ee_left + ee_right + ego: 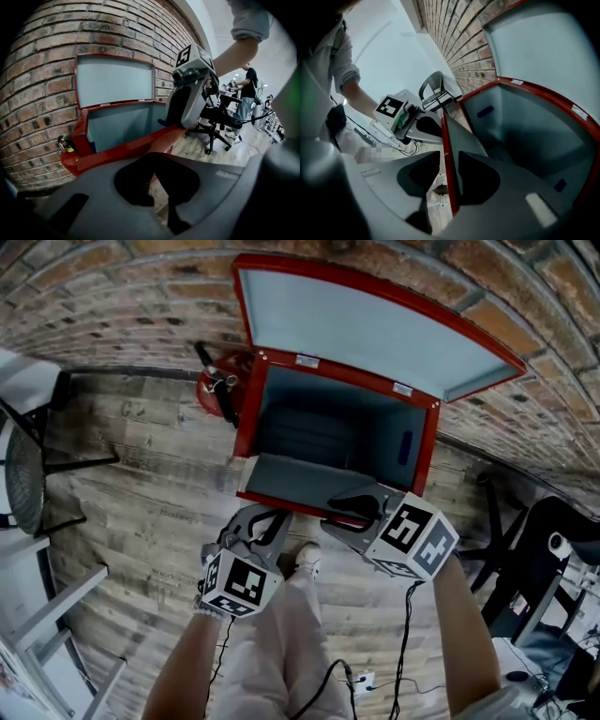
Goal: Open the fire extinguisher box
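Holding my left tool (270, 517) closed and empty, just off the front left corner of the fire extinguisher box (248, 413). Box is sitting on the floor (122, 521) against the brick wall (112, 315), lid (356, 324) standing fully open. My right tool (356, 507) is straddling the box's red front edge (449, 168), jaws apart, not clamping it.

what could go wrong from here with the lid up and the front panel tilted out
1. The front panel's red edge sits between the right gripper's open jaws, unclamped. It may drop further, or catch a jaw if the gripper pulls away sideways.
2. The lid appears only to lean back against the brick wall. A jolt to the box might bring it down onto the gripper.
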Motion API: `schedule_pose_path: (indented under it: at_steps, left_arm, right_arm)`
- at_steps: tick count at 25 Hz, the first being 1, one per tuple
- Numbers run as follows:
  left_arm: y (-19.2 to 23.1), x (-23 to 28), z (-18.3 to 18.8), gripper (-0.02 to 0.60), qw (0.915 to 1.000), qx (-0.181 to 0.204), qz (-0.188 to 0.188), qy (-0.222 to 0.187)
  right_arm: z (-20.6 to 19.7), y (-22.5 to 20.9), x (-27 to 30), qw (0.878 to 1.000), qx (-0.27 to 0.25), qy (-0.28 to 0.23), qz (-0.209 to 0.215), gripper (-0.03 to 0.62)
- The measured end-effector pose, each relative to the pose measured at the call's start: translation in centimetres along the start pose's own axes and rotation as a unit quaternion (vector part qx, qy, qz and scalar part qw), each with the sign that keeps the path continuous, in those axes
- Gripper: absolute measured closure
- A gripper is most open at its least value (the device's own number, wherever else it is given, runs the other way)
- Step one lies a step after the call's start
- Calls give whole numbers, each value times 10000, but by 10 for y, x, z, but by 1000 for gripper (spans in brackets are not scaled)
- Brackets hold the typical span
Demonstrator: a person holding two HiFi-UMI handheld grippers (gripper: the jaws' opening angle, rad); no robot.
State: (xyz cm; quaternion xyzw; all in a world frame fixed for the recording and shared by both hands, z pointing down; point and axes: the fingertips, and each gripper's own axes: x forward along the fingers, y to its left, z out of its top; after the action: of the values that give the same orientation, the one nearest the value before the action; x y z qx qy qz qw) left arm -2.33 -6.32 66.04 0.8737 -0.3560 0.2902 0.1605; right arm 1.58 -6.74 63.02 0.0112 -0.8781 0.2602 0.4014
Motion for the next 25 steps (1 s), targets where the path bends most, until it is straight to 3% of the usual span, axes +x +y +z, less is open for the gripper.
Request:
schedule_pose_path:
  at_steps: [3,6,17,25]
  left_arm:
    - [-7,-4,-9,581,10000,-7,-30,50]
    - [-16,-7,-17,581,9999,-31,-76,88]
    - [-57,-34,-41,581,9992,-109,-320,230]
    - [-57,-44,-59,581,9991,-154,-265,286]
  right_arm:
    - [-11,11,10,9994,-128,275,190,462]
    - [-21,18,17,9985,-278,442,187,513]
    - [-56,48,46,9964,-419,695,224,523]
    - [-96,63,82,9928,-618,1025,95,528]
